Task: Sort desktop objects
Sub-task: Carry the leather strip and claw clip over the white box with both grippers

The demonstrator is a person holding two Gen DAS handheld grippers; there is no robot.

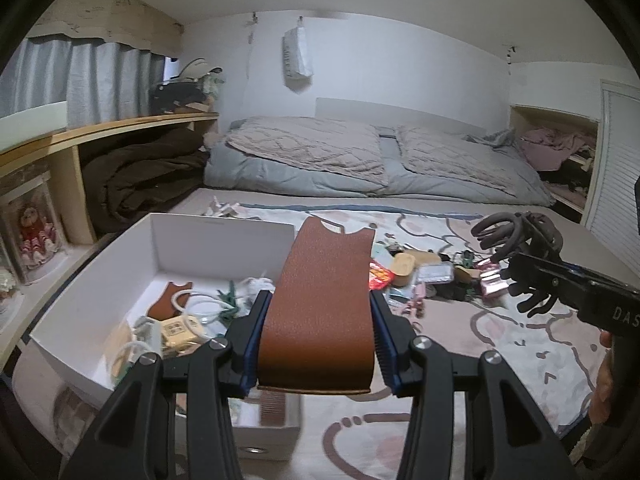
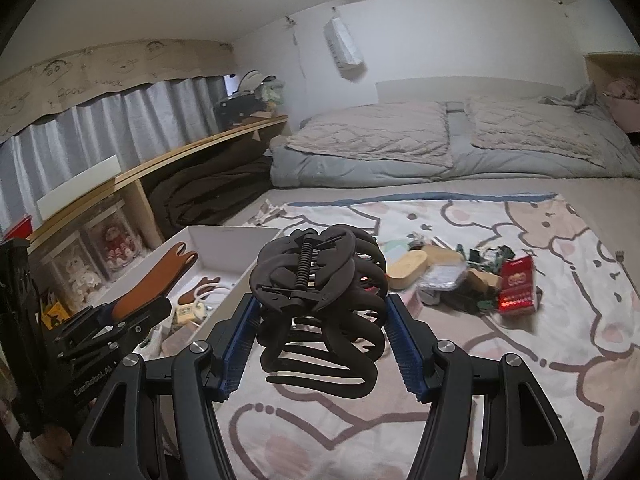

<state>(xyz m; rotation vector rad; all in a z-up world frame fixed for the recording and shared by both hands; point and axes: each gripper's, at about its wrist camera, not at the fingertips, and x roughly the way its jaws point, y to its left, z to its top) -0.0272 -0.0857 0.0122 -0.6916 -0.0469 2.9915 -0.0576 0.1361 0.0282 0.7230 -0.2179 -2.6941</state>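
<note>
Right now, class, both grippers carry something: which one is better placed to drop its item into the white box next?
Left. The left gripper, with the brown leather sleeve between its jaws, is beside the white box; the right gripper, holding the dark hair claw, is farther away.

Two brown leather sleeves (image 1: 320, 300), one large dark claw clip (image 2: 320, 304), one white box (image 1: 224, 236), one red packet (image 2: 518, 284), two pillows (image 1: 308, 152); the jumbled small items are uncountable.
</note>
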